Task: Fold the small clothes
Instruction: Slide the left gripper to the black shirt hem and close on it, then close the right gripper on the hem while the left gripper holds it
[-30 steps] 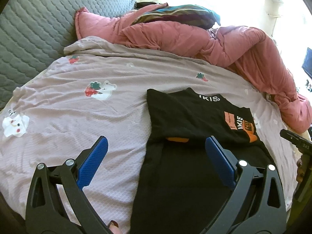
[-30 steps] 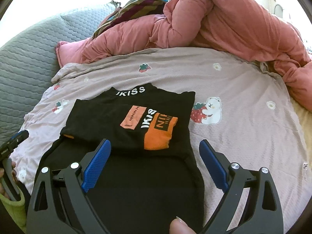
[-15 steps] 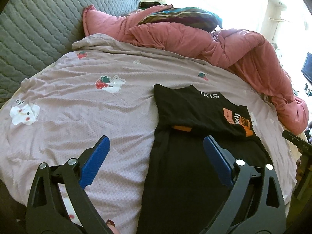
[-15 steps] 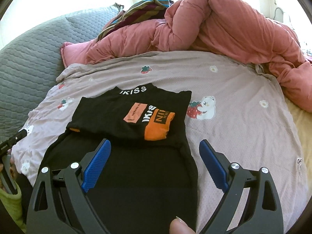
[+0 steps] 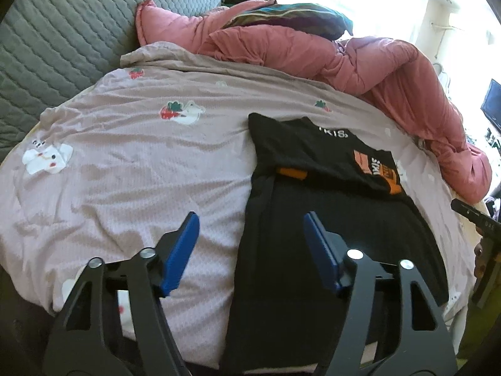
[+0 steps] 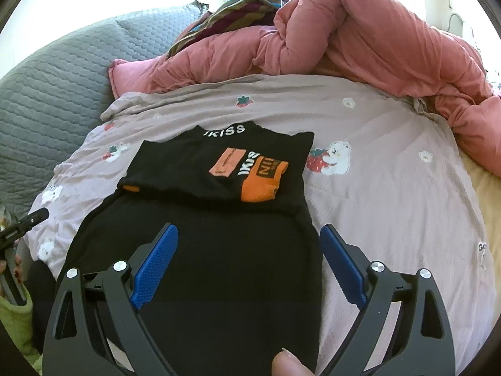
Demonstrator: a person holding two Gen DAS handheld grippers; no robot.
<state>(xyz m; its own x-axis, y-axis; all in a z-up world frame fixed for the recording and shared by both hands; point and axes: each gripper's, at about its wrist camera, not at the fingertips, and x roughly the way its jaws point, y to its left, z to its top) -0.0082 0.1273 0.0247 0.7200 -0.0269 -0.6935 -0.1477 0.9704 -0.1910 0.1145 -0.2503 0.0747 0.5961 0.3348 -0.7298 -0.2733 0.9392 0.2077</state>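
A black garment (image 6: 200, 250) is laid lengthwise on the bed sheet (image 5: 131, 169), its upper part with the orange print (image 6: 260, 178) already doubled over toward the middle, so that a narrower strip is left to be folded from the near end. It is judged that the near hem is the part to be taken next, since both tools are held low over that end.

The left hand-held gripper (image 5: 250, 250) is held over the garment's left edge, one pad above bare sheet and the other above black cloth; its jaws are closing, and the edge lies below the gap, but nothing is pinched yet. The right hand-held gripper (image 6: 247, 266) is held wide apart over the garment's right half, with nothing gripped; a fingertip (image 6: 288, 363) is seen at the bottom of its view.

Ample bare sheet is left to the left and right of the garment. Beyond its far end, room is bounded by the heaped pink duvet (image 6: 360, 37), and the grey quilted headboard (image 5: 62, 37) is well apart.
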